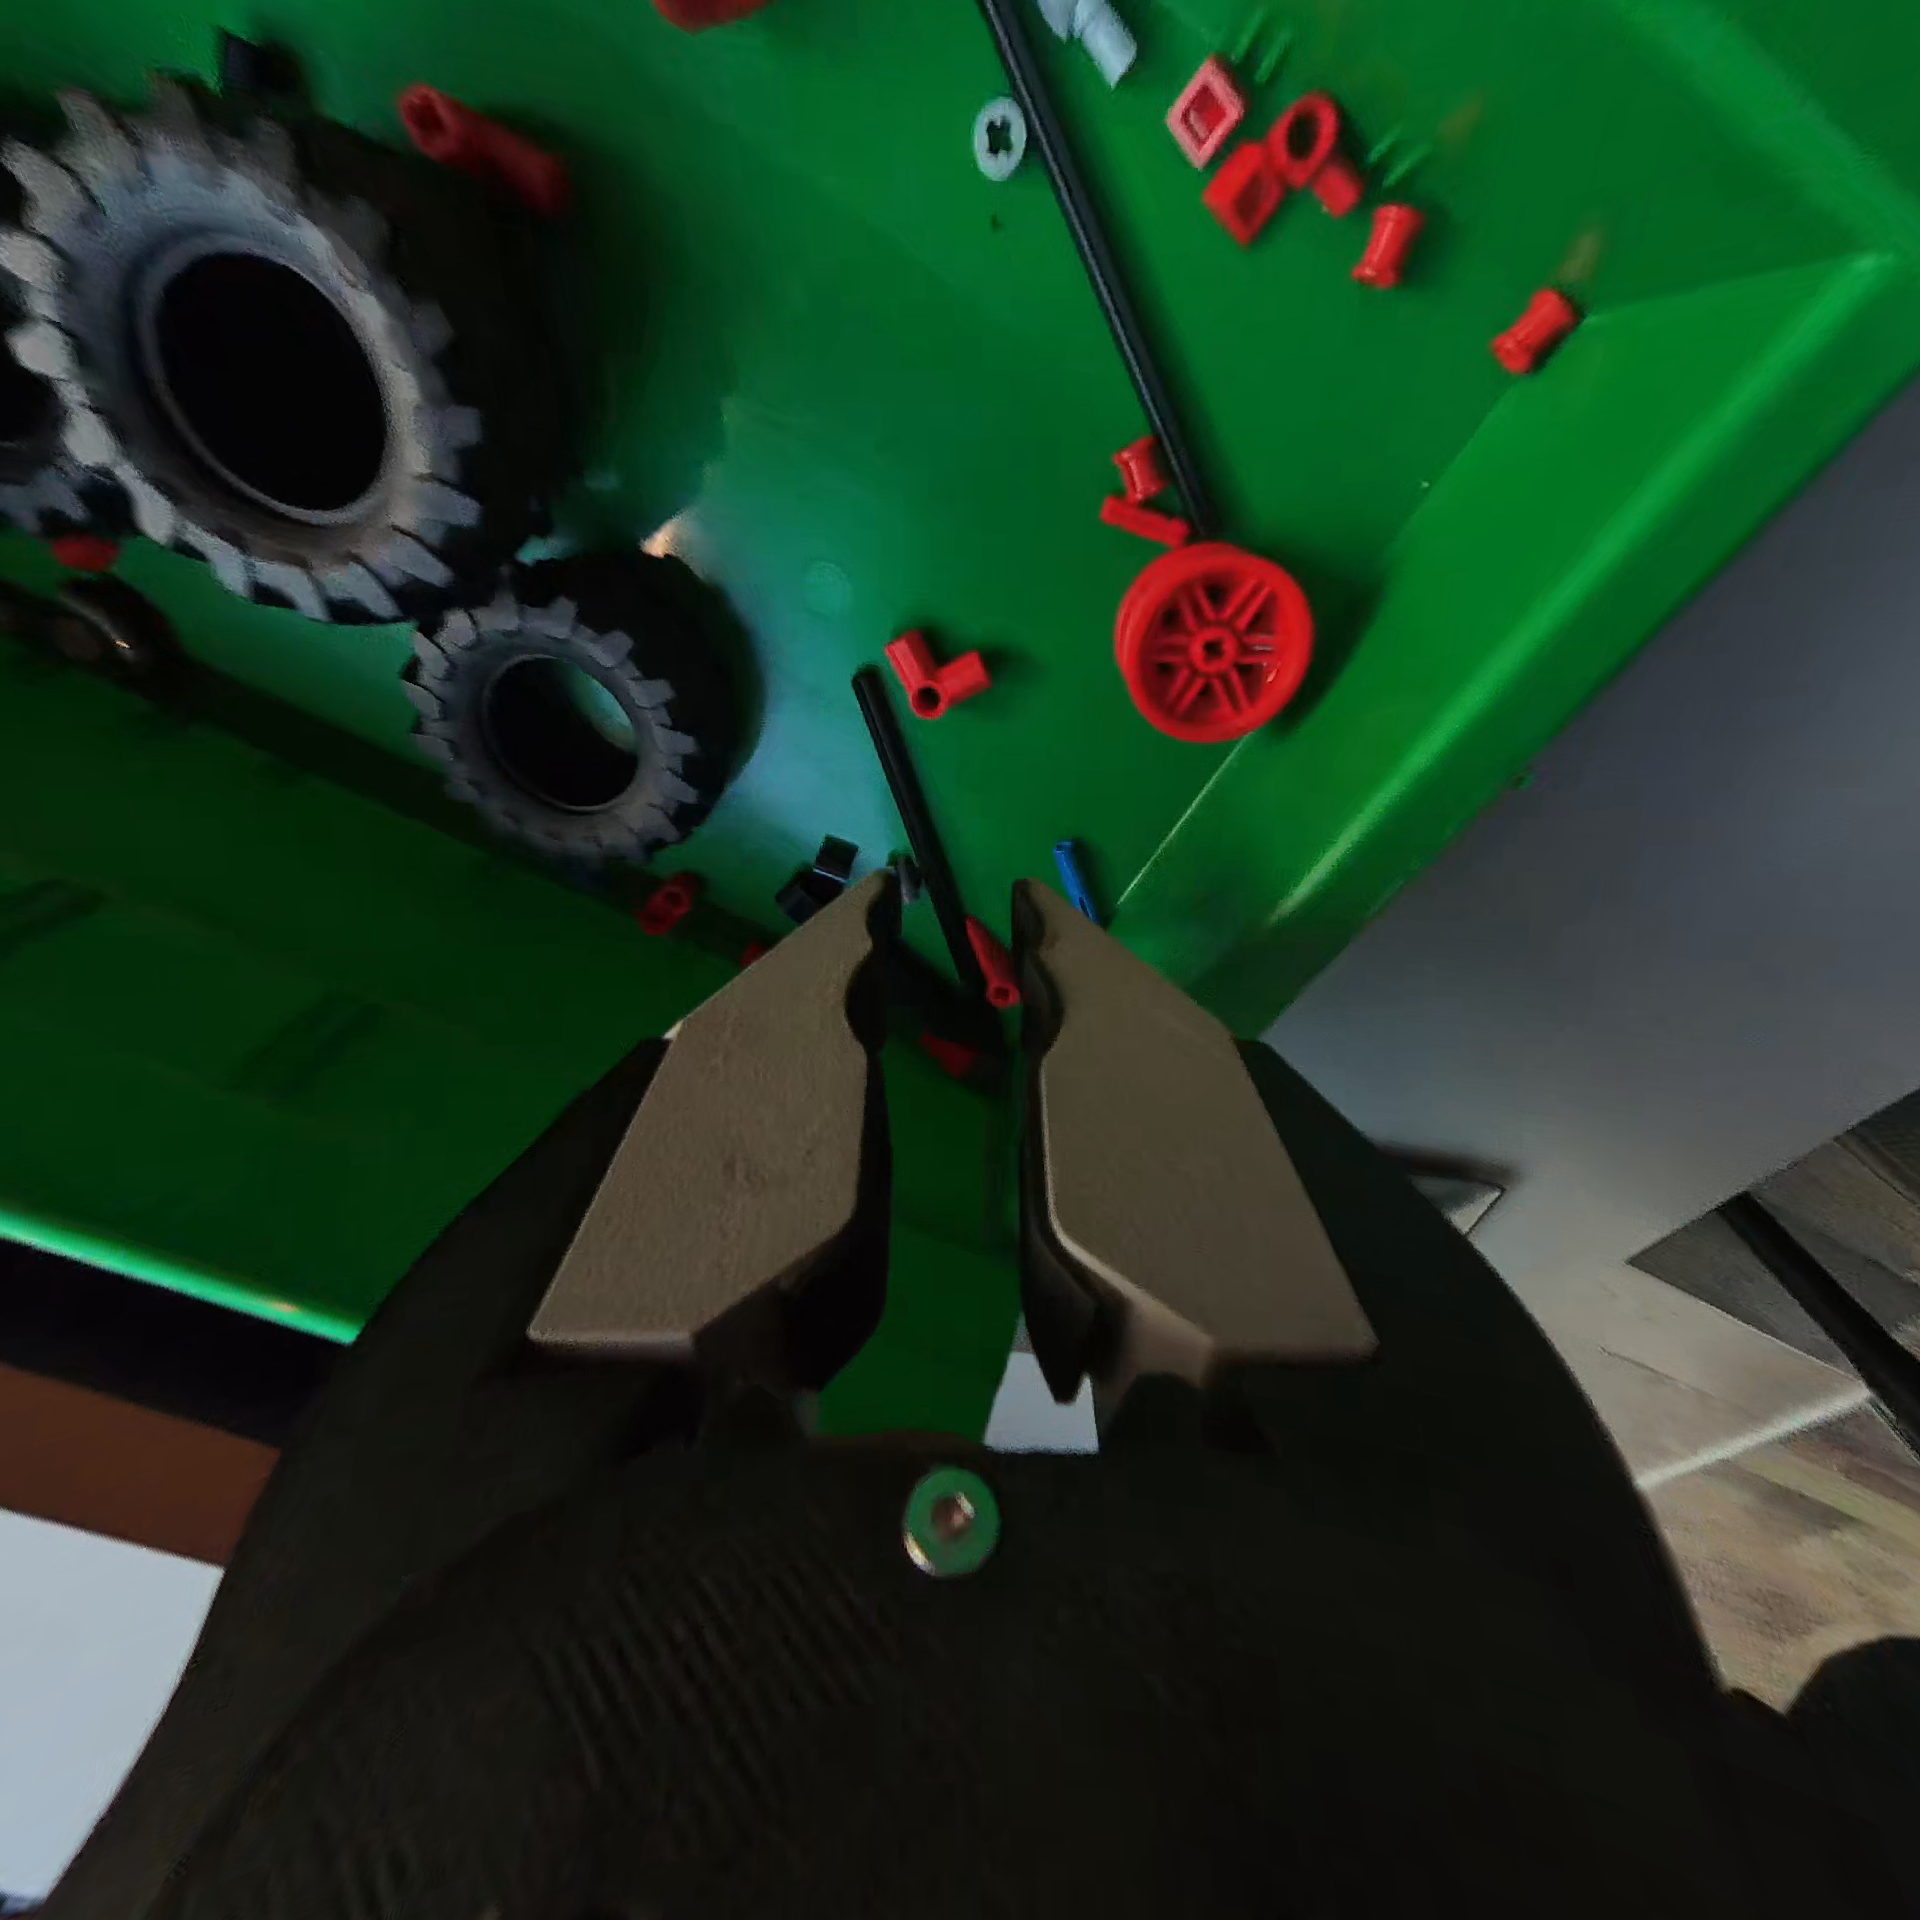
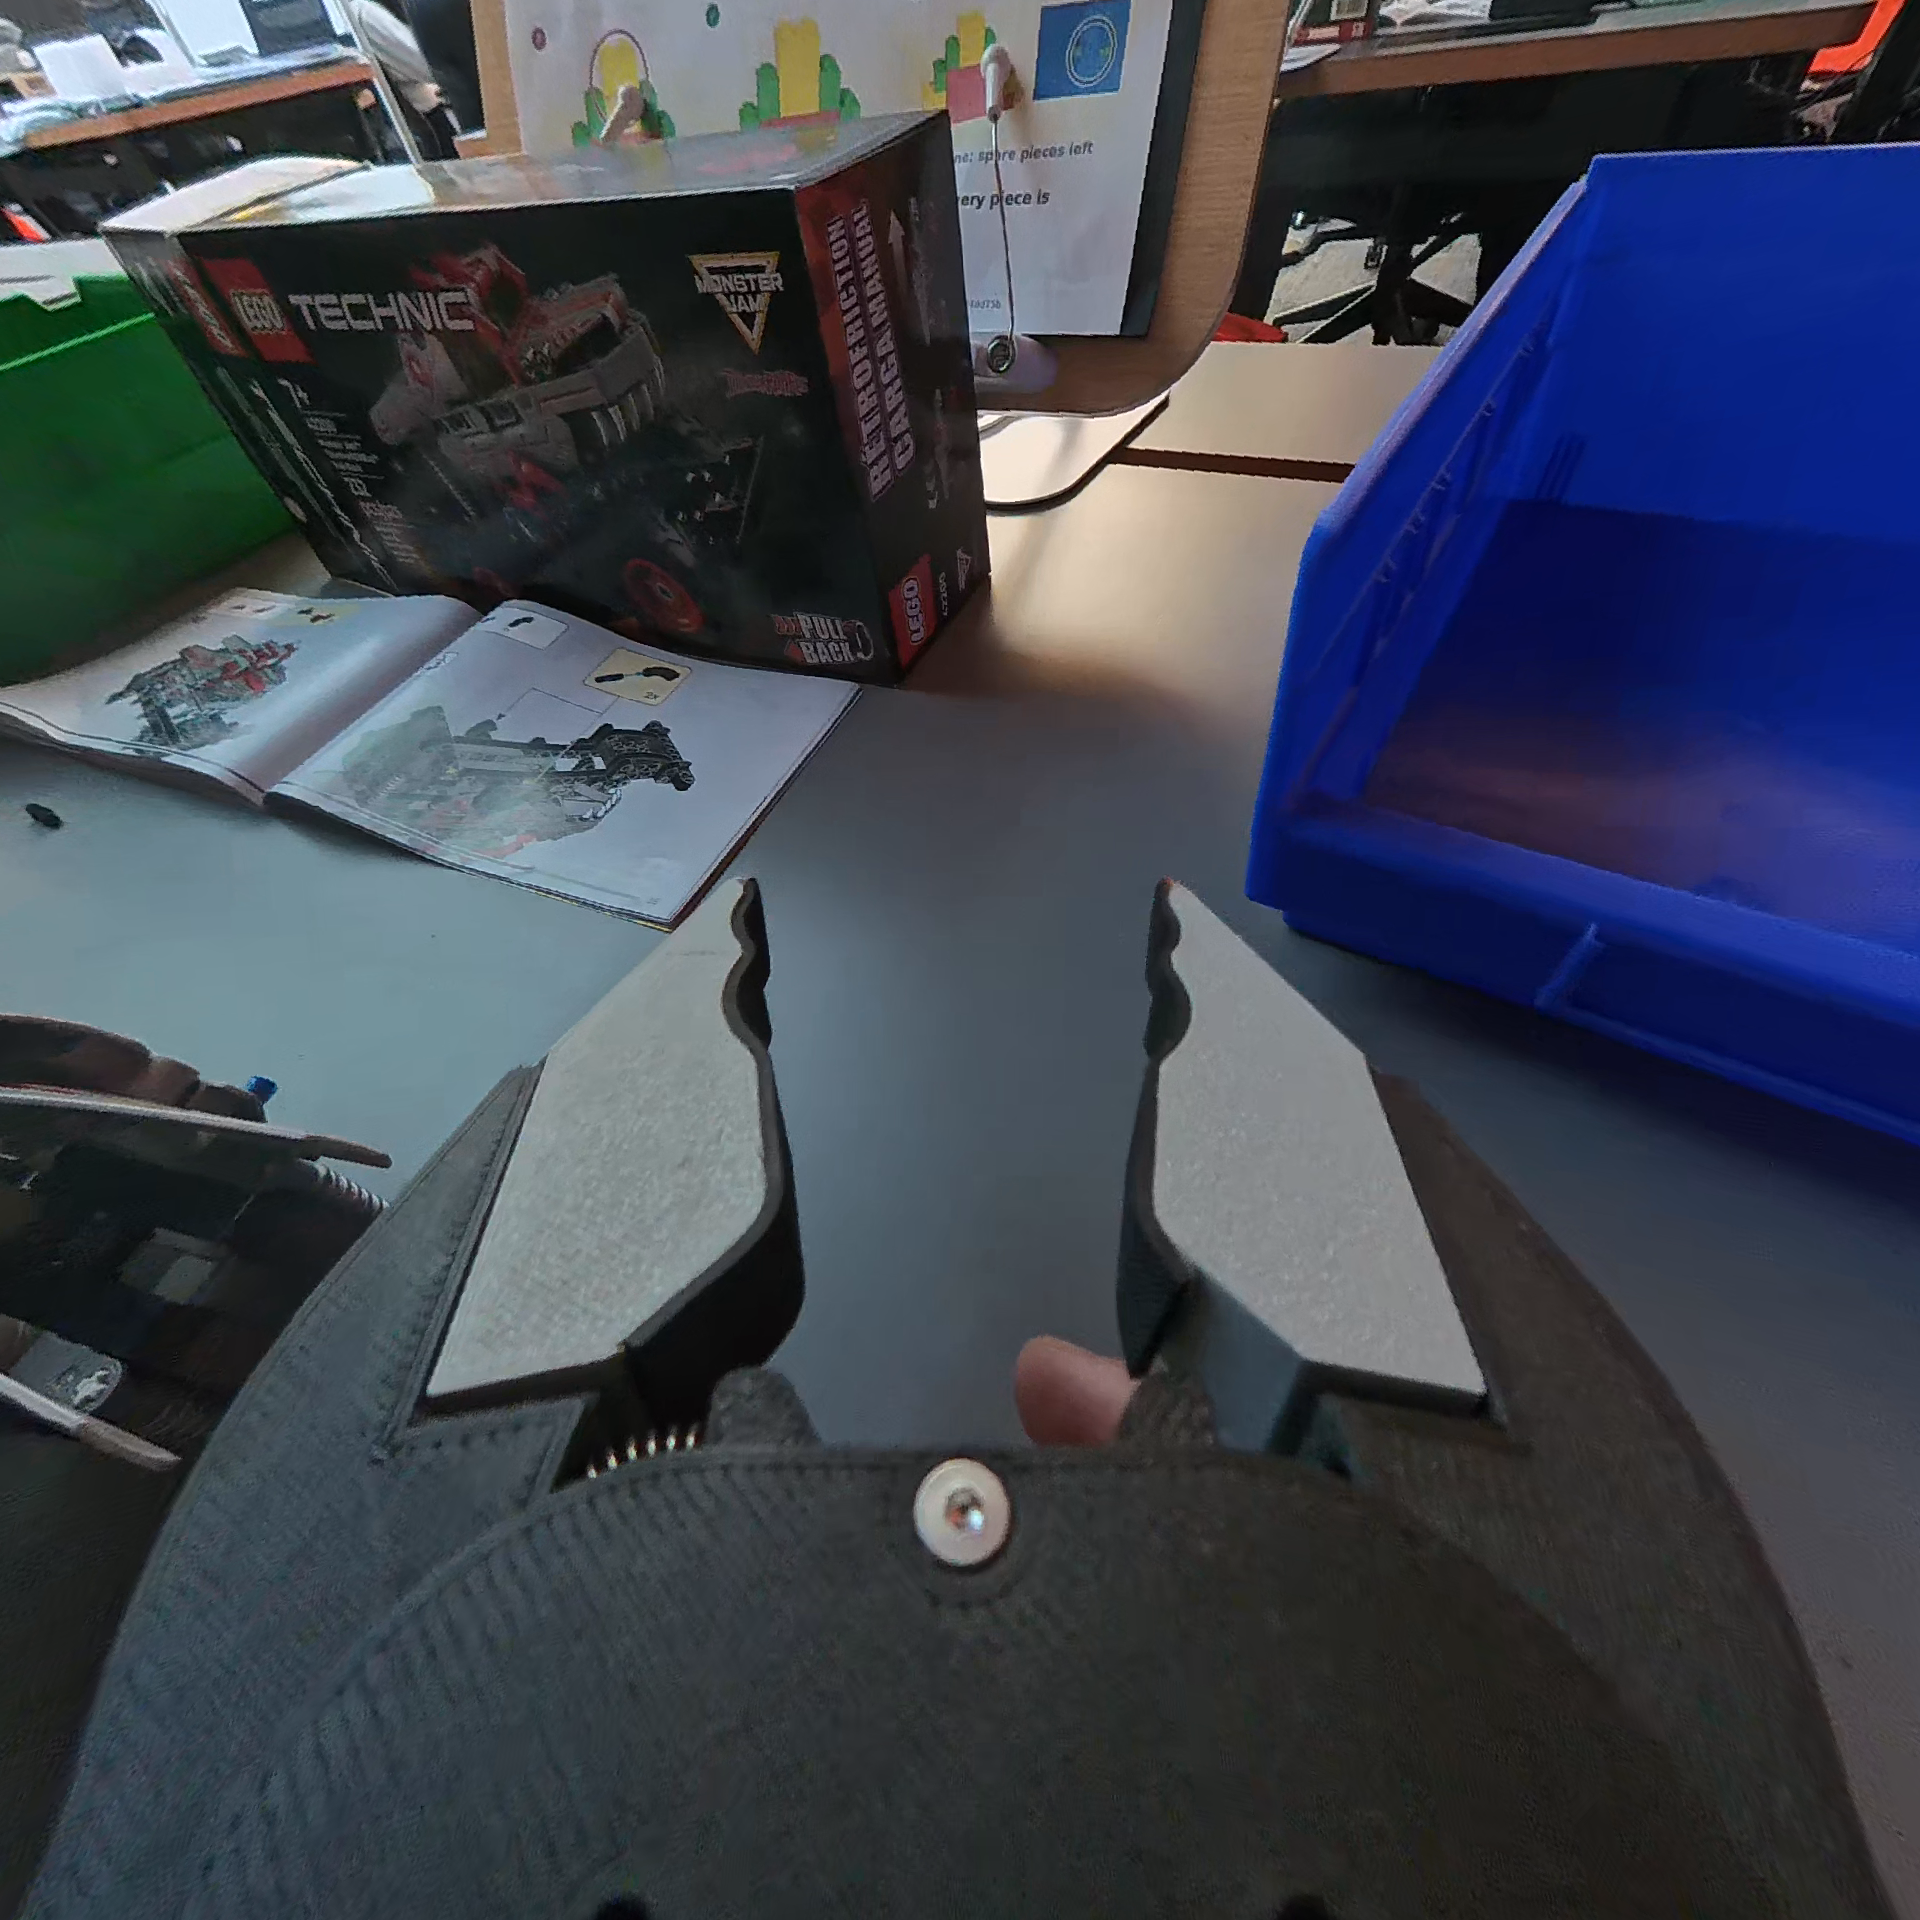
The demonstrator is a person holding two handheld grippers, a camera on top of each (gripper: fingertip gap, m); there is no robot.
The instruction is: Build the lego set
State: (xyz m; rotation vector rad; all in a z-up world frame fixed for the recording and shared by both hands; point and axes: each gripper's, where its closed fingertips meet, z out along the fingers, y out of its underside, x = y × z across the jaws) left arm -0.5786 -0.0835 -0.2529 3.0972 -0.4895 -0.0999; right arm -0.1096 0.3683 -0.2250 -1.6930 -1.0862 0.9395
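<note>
The lego pieces lie loose on the floor of a green bin: two black treaded tyres, a large one at the far left and a smaller one nearer, a red spoked wheel hub to the right, a long black axle running from the far edge down to that hub, and a scatter of small red connectors toward the far right corner. A shorter black axle points at the left gripper, with a red bush at its near end and a blue pin just right of it by the bin wall. The left fingers are released, a narrow gap between them, and the axle end and bush sit in that gap; whether either tip touches them cannot be told. The bin's right wall rises close beside the right fingertip, leaving little room there; more open floor lies to the left and farther in.

The right gripper hangs above the dark table with fingers spread wide and nothing between them. Ahead of it lie an open instruction booklet and the set's box; a blue bin stands close on the right, and a partly built dark model sits at the near left edge. Bare table stretches straight ahead between booklet and blue bin.
</note>
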